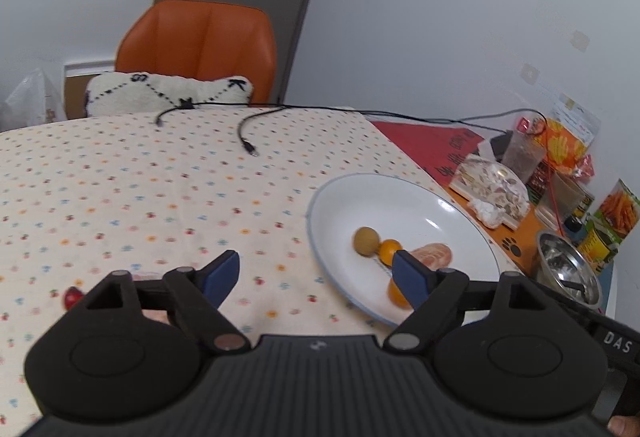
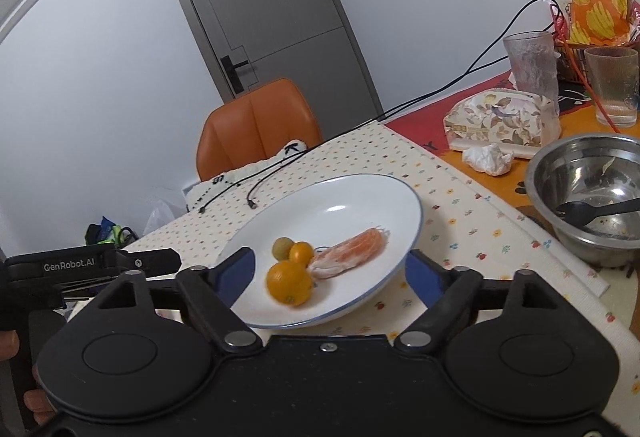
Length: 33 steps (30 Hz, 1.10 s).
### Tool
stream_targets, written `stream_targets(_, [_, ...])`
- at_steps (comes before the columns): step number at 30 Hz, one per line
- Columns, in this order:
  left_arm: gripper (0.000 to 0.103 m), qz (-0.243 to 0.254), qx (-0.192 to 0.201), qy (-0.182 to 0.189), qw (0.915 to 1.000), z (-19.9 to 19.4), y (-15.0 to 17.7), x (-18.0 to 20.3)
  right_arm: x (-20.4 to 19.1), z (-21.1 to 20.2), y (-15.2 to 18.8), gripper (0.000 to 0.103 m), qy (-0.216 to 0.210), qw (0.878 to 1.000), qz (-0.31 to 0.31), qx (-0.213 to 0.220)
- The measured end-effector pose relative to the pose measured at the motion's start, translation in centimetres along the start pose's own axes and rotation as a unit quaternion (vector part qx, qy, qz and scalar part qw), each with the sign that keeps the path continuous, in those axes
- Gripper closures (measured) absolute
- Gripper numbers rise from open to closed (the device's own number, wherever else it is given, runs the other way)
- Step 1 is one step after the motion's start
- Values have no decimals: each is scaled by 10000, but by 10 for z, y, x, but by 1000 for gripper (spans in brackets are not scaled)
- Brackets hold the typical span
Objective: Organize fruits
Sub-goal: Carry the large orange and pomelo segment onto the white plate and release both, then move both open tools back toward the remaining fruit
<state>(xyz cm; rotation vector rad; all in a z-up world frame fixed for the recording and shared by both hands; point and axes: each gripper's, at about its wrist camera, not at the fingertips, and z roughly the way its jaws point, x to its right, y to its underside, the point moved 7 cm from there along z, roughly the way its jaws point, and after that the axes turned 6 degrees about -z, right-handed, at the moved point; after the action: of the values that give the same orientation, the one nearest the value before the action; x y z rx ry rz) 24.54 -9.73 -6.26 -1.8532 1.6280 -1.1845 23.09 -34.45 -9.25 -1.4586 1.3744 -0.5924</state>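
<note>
Left wrist view: left gripper (image 1: 316, 279) with fingers spread wide and holding nothing, above the dotted tablecloth (image 1: 132, 189).
Plate (image 1: 404, 197): white, to the right, carrying a green-brown fruit (image 1: 366, 238), two small oranges and a peeled citrus segment (image 1: 434, 255).

Right wrist view: right gripper (image 2: 332, 277) with fingers wide apart, straddling the plate's (image 2: 360, 197) near rim, gripping nothing.
Fruits: large orange (image 2: 289, 283) blurred, beside small orange (image 2: 301, 253).
Steel bowl (image 2: 540, 177): right of the plate.

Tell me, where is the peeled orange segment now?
The peeled orange segment lies inside the white plate, on the right of the small orange and the greenish fruit in the right wrist view.
</note>
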Motion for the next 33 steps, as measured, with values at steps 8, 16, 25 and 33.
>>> stream_targets(8, [14, -216, 157, -215, 9994, -20, -4, -26, -23, -8, -5, 0, -84, 9998, -95, 141])
stream_targets(16, [12, -289, 226, -445, 9983, -36, -6, -50, -45, -7, -3, 0, -261, 9995, -156, 32])
stream_targets(25, [11, -383, 413, -678, 9961, -58, -12, -80, -61, -8, -2, 0, -388, 9991, -187, 31])
stream_targets(33, [11, -448, 421, -712, 9956, -66, -13, -97, -76, -1, 1, 0, -562, 9982, -215, -57])
